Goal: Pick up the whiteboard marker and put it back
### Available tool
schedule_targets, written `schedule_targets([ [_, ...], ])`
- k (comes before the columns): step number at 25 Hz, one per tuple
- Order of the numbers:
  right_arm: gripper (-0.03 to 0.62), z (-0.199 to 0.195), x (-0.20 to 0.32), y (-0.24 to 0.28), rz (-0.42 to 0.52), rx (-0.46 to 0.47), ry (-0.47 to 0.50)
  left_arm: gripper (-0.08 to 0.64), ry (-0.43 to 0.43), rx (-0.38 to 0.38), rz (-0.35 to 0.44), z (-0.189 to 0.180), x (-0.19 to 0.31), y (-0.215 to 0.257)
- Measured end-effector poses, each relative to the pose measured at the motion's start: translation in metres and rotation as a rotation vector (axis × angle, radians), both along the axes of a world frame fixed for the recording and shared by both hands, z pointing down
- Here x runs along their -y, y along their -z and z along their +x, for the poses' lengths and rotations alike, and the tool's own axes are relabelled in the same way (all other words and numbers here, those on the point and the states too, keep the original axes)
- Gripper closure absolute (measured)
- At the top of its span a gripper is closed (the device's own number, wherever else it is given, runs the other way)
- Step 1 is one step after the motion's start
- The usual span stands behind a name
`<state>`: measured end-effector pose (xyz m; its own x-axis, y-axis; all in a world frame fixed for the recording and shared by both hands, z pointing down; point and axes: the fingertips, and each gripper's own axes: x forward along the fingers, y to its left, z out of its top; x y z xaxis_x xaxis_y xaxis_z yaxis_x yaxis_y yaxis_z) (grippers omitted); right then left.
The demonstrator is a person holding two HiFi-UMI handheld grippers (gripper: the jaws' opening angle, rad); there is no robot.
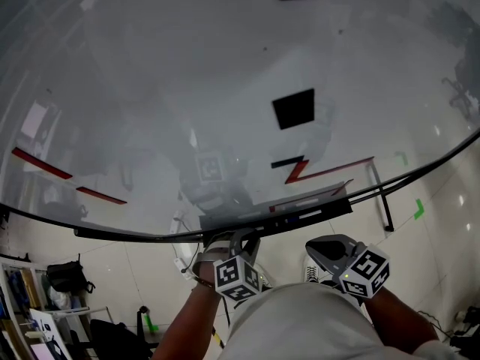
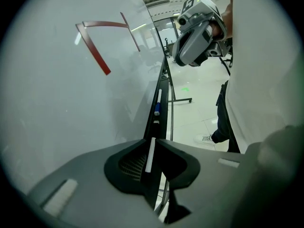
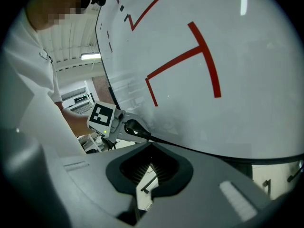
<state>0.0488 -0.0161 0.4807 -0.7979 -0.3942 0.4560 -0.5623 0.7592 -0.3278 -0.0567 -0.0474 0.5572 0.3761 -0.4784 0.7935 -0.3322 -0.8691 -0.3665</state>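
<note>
The head view looks down a wide whiteboard (image 1: 187, 88) marked with red lines. A dark tray (image 1: 135, 235) runs along its lower edge. Both grippers are held close to the person's body, just below that tray. The left gripper (image 1: 244, 238) points at the tray with its jaws drawn together, gripping nothing; only a thin pale sliver shows between them. The right gripper (image 1: 319, 247) is likewise closed and empty. The whiteboard marker (image 2: 157, 107), blue-capped, lies in the tray ahead of the left gripper.
</note>
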Motion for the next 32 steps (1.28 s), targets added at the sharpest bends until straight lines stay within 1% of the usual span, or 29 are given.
schedule_targets([
  [4, 0.591, 0.004, -0.001, 0.0, 0.002, -0.006, -0.01, 0.5, -0.027, 0.042, -0.003, 0.002, 0.003, -0.006],
  [9, 0.591, 0.008, -0.003, -0.002, -0.005, -0.007, -0.022, 0.491, -0.028, 0.098, -0.026, -0.002, 0.006, -0.017],
  [17, 0.591, 0.011, -0.005, -0.001, -0.003, -0.017, -0.023, 0.491, -0.052, 0.14, -0.022, -0.002, 0.01, -0.021],
  [22, 0.591, 0.012, -0.006, 0.0, -0.001, -0.015, -0.028, 0.491, -0.079, 0.168, -0.043, -0.003, 0.008, -0.028],
  [26, 0.591, 0.012, -0.005, 0.002, 0.007, -0.015, -0.033, 0.485, -0.08, 0.171, -0.065, -0.001, 0.006, -0.034],
  [32, 0.591, 0.014, -0.008, -0.001, 0.0, -0.01, -0.044, 0.485, -0.074, 0.18, -0.048, 0.0, 0.009, -0.034],
])
